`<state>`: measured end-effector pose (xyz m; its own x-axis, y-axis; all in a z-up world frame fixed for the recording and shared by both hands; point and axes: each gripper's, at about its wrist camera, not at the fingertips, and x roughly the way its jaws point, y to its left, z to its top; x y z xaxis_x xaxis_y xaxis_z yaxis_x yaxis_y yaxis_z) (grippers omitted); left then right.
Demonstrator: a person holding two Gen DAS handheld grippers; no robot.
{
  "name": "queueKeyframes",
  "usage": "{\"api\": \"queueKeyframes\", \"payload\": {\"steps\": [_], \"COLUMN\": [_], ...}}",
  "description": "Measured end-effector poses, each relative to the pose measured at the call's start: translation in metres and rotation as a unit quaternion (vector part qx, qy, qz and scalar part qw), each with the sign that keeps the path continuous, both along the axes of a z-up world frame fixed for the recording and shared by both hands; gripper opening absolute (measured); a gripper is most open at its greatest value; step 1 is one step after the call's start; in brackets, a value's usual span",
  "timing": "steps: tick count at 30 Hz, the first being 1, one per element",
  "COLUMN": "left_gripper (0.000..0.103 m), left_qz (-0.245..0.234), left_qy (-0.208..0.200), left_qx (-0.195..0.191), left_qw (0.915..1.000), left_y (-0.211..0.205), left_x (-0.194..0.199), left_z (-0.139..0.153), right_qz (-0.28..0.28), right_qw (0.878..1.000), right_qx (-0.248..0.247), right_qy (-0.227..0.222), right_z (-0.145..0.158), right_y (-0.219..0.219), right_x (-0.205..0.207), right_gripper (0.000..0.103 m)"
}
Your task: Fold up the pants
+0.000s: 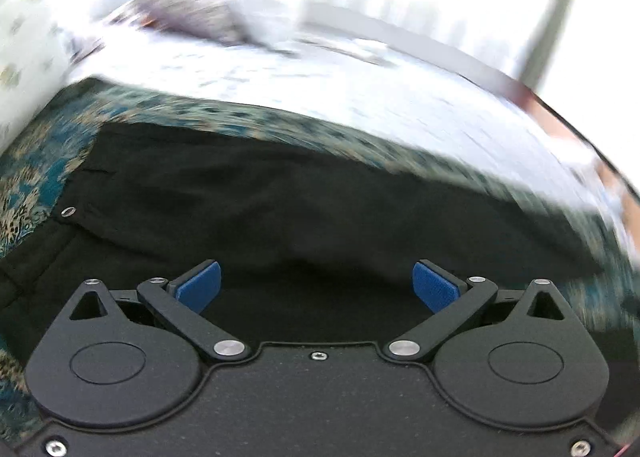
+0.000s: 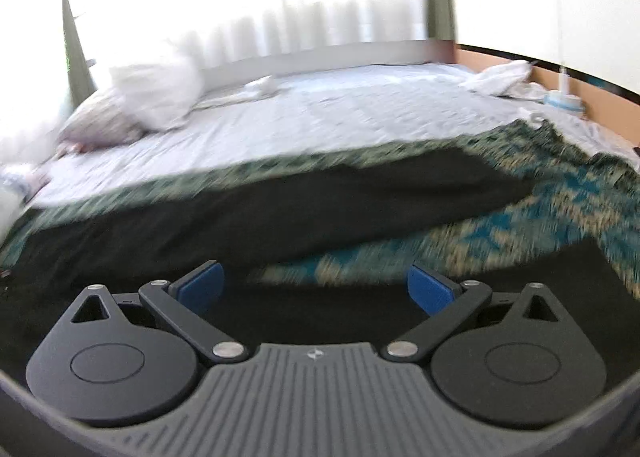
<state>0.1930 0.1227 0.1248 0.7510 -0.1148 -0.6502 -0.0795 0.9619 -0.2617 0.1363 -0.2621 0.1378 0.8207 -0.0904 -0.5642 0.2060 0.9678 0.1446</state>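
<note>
Black pants (image 1: 280, 193) lie spread on a teal and tan patterned blanket (image 1: 36, 173) on a bed. A metal snap (image 1: 68, 211) shows at their left edge. My left gripper (image 1: 317, 286) hovers above the dark cloth, its blue pads (image 1: 200, 285) wide apart with nothing between them. In the right wrist view the pants (image 2: 280, 209) stretch across, one leg reaching right and another dark part (image 2: 560, 277) nearer. My right gripper (image 2: 316, 286) is open above the pants and the blanket (image 2: 540, 209), holding nothing.
A pale sheet (image 2: 320, 117) covers the far half of the bed. White pillows (image 2: 156, 93) lie at the far left, crumpled white cloth (image 2: 504, 77) at the far right by an orange-brown wall. Bright curtains hang behind. Both views are motion-blurred.
</note>
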Motion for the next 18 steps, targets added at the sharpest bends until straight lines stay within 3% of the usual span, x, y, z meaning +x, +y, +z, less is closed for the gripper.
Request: {"api": "queueKeyframes", "payload": {"steps": [6,10,14,18], "left_gripper": [0.103,0.103,0.103,0.103], "left_qz": [0.119,0.147,0.171,0.219], "left_qy": [0.041,0.040,0.071,0.075], "left_qx": [-0.029,-0.022,-0.020,-0.032], "left_qw": [0.9916,0.9881,0.9825,0.9722], "left_y": [0.040,0.042,0.044,0.045], "left_x": [0.105,0.160,0.214,0.249], "left_z": [-0.009,-0.035,-0.062,-0.082], "right_qz": [-0.096,-0.147,-0.183,-0.216], "right_qw": [0.994,0.987,0.980,0.972], "right_qx": [0.000,0.011,0.033,0.005], "right_qy": [0.048,0.059,0.075,0.095], "right_z": [-0.018,-0.043,-0.070,-0.091], "right_y": [-0.036,-0.052,-0.060,-0.057], "right_x": [0.124,0.172,0.220,0.259], "right_gripper": [0.103,0.103,0.103,0.103]}}
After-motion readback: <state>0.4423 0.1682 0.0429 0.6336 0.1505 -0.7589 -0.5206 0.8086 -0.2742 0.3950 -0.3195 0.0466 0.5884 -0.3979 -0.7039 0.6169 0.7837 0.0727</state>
